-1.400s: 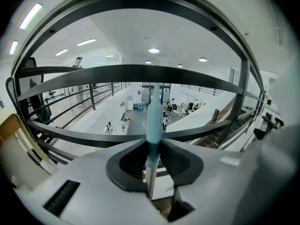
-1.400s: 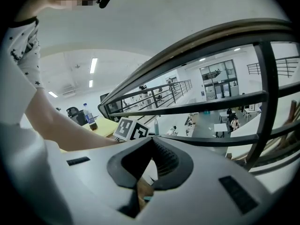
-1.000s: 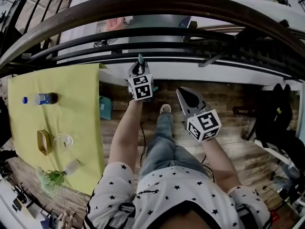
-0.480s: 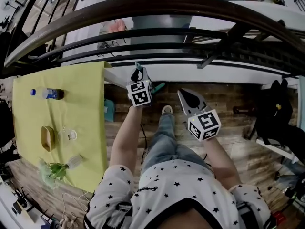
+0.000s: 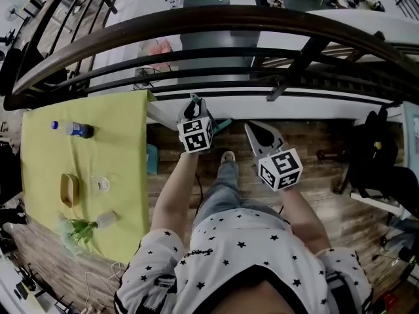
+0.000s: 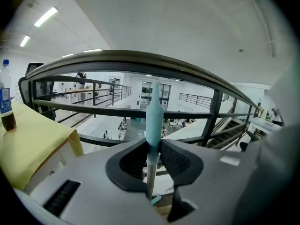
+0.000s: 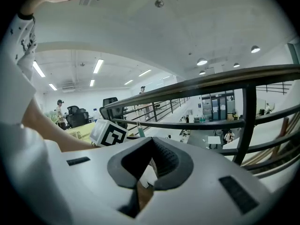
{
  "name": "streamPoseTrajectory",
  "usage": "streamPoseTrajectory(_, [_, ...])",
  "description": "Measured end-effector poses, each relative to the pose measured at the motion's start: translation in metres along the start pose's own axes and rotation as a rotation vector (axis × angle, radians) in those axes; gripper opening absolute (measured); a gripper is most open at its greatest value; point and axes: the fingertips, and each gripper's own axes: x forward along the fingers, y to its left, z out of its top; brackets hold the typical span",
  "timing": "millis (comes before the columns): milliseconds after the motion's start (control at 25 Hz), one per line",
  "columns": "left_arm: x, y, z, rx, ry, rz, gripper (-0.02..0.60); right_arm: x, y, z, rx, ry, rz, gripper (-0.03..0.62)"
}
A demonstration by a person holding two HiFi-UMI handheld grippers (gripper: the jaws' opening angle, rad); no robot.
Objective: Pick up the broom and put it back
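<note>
The broom's thin handle with a pale teal grip [image 6: 154, 111] stands upright between the jaws of my left gripper [image 6: 152, 146], which is shut on it. In the head view the left gripper [image 5: 194, 113] is at the railing, with the handle's tip [image 5: 194, 99] sticking out beyond it and a teal piece of the broom [image 5: 222, 123] showing beside it. My right gripper [image 5: 254, 129] hangs just to the right, apart from the broom. Its jaws [image 7: 151, 140] meet at the tips with nothing in them. The right gripper view also shows the left gripper's marker cube [image 7: 108, 132].
A dark curved railing [image 5: 196, 25] with horizontal bars runs right in front, with an open hall beyond. A table under a yellow cloth [image 5: 124, 195] stands at the left with a bottle [image 5: 73, 129], a wooden ring [image 5: 68, 188] and a plant. A black chair [image 5: 380, 156] is at the right.
Both grippers have risen slightly towards the railing, the left one carrying the broom. The teal piece beside the left gripper has come into fuller view.
</note>
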Motion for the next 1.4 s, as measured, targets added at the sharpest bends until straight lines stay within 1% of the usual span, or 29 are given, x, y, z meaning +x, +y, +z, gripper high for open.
streamPoseTrajectory(160, [-0.009,-0.014,0.007,0.02,0.002,-0.022,0.095,-0.01,-0.004,0.009,-0.002,-0.015,-0.021,-0.006])
streamPoseTrajectory(360, [-0.019,-0.026,0.018,0.022,-0.005,-0.04,0.095,-0.023,-0.01,0.017,-0.002,-0.025,-0.058,-0.006])
streamPoseTrajectory(640, [-0.026,-0.054,0.026,0.039,-0.009,-0.092,0.095,-0.04,-0.03,0.028,0.006,-0.047,-0.121,-0.006])
streamPoseTrajectory(840, [-0.022,-0.075,0.025,0.05,0.005,-0.131,0.095,-0.051,-0.047,0.033,0.016,-0.056,-0.174,-0.006])
streamPoseTrajectory(1040, [-0.013,-0.096,0.025,0.082,0.003,-0.184,0.095,-0.063,-0.059,0.036,0.022,-0.075,-0.232,-0.006])
streamPoseTrajectory(1160, [-0.003,-0.11,0.023,0.097,0.015,-0.208,0.095,-0.07,-0.069,0.035,0.033,-0.073,-0.265,-0.006])
streamPoseTrajectory(1400, [0.012,-0.143,0.023,0.154,0.031,-0.269,0.095,-0.082,-0.092,0.032,0.061,-0.077,-0.328,-0.006])
